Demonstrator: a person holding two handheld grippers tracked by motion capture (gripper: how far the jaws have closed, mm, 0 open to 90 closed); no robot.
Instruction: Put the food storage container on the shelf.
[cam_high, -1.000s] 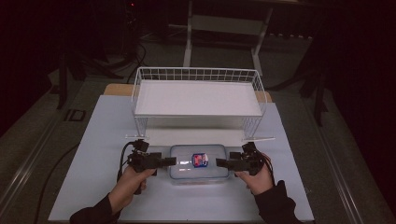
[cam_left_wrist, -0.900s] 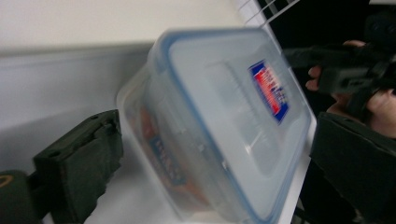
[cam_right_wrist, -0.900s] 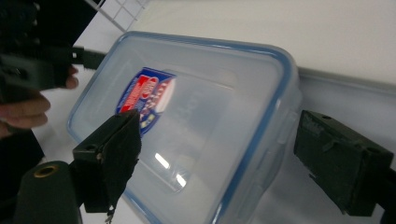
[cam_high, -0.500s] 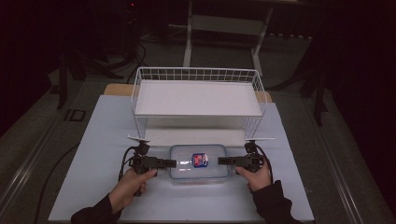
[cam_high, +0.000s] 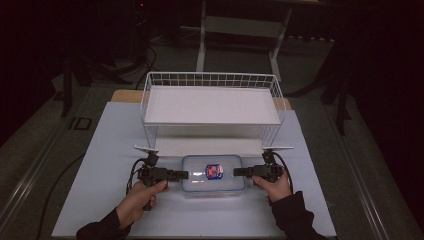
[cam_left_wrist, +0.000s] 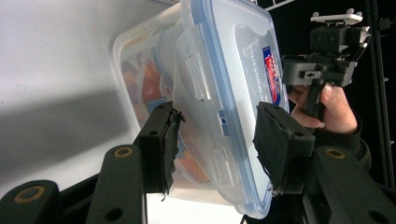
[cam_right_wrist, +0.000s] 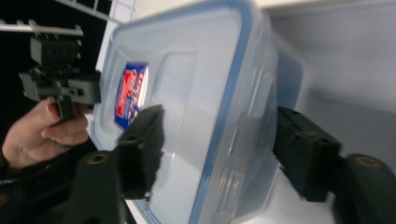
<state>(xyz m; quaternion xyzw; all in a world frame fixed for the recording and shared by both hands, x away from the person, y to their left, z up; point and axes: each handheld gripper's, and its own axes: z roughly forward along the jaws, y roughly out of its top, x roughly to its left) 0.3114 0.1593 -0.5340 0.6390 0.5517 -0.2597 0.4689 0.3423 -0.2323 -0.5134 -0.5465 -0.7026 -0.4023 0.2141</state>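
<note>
My left claw (cam_high: 181, 175) sits at the left end of the clear plastic food container (cam_high: 213, 172), and its jaws have just been closing — in the left gripper view the black pads (cam_left_wrist: 166, 140) press one on the container's side wall and one on the blue-rimmed lid (cam_left_wrist: 224, 88), so I have that end clamped. My right claw (cam_high: 239, 172) is at the opposite end, its jaws straddling the rim. In the right gripper view one pad (cam_right_wrist: 144, 140) lies on the lid (cam_right_wrist: 187, 93), the other sits at the side wall, but I cannot tell whether it truly presses.

The container lies on the white surface (cam_high: 100, 150), near me and just in front of the white wire basket shelf (cam_high: 212, 100) — between my two hands, with a red and blue label (cam_high: 214, 171) on its lid facing up.
</note>
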